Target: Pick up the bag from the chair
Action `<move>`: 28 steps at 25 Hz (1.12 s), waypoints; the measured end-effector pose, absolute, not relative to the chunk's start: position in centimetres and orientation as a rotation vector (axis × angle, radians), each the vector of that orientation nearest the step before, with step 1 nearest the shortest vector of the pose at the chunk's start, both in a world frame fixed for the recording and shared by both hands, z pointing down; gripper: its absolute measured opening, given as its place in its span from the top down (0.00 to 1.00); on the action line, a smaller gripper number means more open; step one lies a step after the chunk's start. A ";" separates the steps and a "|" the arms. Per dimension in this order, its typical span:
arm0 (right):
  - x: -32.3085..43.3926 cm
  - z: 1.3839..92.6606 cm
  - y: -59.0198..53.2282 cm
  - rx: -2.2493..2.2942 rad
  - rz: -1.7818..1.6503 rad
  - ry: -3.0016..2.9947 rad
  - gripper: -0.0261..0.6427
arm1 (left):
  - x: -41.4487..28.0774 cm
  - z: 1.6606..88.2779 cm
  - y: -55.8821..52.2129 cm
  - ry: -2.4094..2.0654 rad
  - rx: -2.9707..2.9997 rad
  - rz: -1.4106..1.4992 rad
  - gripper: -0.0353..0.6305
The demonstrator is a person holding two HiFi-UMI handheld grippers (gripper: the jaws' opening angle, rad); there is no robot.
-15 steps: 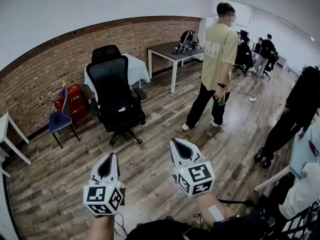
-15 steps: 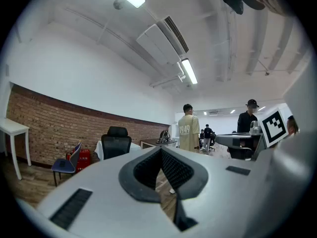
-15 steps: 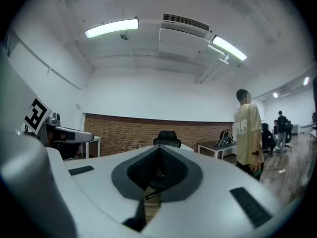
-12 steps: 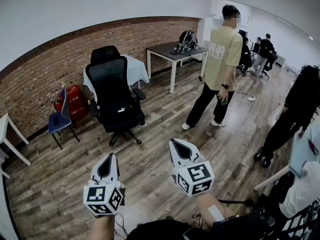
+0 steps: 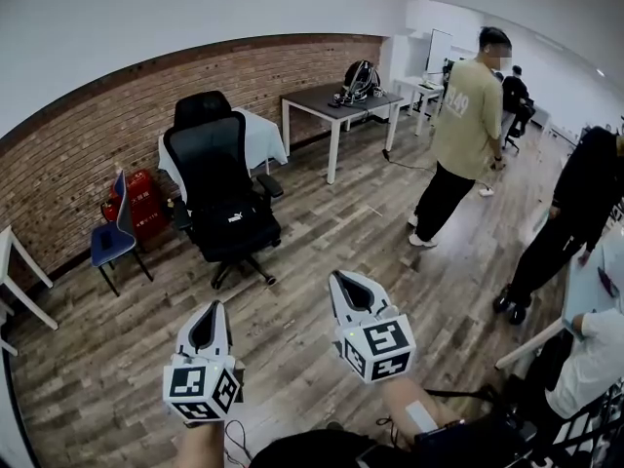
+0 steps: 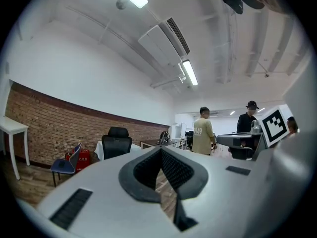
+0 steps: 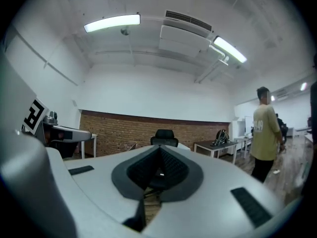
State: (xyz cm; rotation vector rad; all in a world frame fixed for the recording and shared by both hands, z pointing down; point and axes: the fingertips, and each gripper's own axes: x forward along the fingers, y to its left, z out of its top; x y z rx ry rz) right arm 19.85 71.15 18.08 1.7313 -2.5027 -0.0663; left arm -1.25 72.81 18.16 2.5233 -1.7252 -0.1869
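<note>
Office chair (image 5: 216, 183) one, left gripper (image 5: 217, 306), right gripper (image 5: 337, 278)

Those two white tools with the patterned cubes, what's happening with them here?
A person holds one in each hand, level above the wooden floor. The left tool and the right tool are both shut and empty. They point toward a black office chair by the brick wall, where a black bag seems to sit on the seat. Nothing has been picked up yet, and the chair is some way off. A person in a beige shirt stands further back.
</note>
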 end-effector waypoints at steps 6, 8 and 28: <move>17.8 18.3 70.8 1.710 -0.063 -2.533 0.94 | -2.8 18.4 72.2 -1.702 2.533 -0.199 0.94; 16.9 18.3 70.6 1.709 -0.069 -2.534 0.94 | -3.3 18.5 72.0 -1.687 2.544 -0.201 0.94; 12.1 19.7 65.6 1.670 -0.108 -2.510 0.94 | -8.2 19.6 67.2 -1.668 2.572 -0.220 0.94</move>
